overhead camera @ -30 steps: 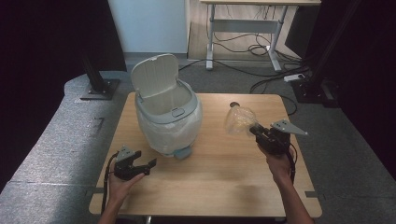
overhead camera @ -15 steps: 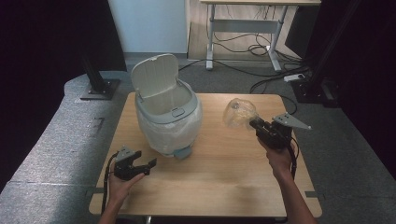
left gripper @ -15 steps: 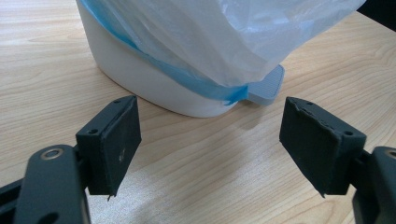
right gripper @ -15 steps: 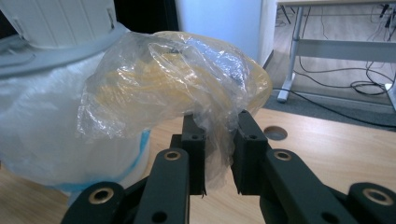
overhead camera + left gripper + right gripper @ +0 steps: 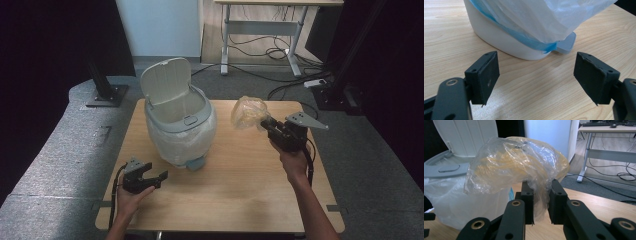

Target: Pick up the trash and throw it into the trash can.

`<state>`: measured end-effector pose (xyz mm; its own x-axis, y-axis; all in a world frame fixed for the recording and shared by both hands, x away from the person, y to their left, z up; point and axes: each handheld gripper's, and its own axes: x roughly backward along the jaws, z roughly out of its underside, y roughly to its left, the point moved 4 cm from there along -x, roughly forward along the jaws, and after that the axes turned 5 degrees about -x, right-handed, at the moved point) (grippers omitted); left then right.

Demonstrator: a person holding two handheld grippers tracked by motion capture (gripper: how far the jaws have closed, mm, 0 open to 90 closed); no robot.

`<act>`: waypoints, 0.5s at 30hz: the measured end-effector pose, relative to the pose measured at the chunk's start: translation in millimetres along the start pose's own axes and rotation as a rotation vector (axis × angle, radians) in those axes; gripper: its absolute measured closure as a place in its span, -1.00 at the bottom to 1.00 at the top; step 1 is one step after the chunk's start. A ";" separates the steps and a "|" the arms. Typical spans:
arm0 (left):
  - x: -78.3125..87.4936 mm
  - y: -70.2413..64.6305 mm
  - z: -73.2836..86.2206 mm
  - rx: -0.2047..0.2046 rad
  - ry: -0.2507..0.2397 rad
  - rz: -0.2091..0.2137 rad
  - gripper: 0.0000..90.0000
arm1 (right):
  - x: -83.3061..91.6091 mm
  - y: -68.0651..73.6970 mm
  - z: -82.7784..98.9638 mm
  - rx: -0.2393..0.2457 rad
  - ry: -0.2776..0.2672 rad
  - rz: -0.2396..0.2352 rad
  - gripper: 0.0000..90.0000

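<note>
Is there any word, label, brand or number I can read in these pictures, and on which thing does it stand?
None can be read.
Bin: no text shows on its lid, body or liner.
Plastic bag in the right gripper: clear film, no print visible.
Left gripper: plain black pads, no marking.

no readable text, no labels, no brands, no numbers

You're holding a crumpled clear plastic bag w/ yellowish contents [image 5: 249, 113] up off the table, just right of the white lidded bin w/ liner [image 5: 179, 131], lid standing open.
</note>
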<state>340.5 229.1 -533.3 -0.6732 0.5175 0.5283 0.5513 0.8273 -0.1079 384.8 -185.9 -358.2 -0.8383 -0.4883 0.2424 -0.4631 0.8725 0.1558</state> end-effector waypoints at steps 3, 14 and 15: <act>0.8 -1.6 -1.6 -0.004 -0.006 0.004 -0.54 | -1.5 3.6 -6.0 0.006 -0.004 -0.005 0.71; 3.7 -1.3 -3.2 0.000 -0.012 0.007 -0.54 | -15.2 20.7 -24.7 0.013 -0.012 -0.034 0.71; 4.3 -1.0 -3.4 0.001 -0.014 0.007 -0.54 | -16.7 22.1 -25.6 0.011 -0.012 -0.037 0.71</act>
<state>338.7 229.8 -528.0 -0.6764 0.5260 0.5156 0.5554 0.8240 -0.1121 395.9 -158.9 -334.3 -0.8239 -0.5202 0.2250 -0.4971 0.8539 0.1541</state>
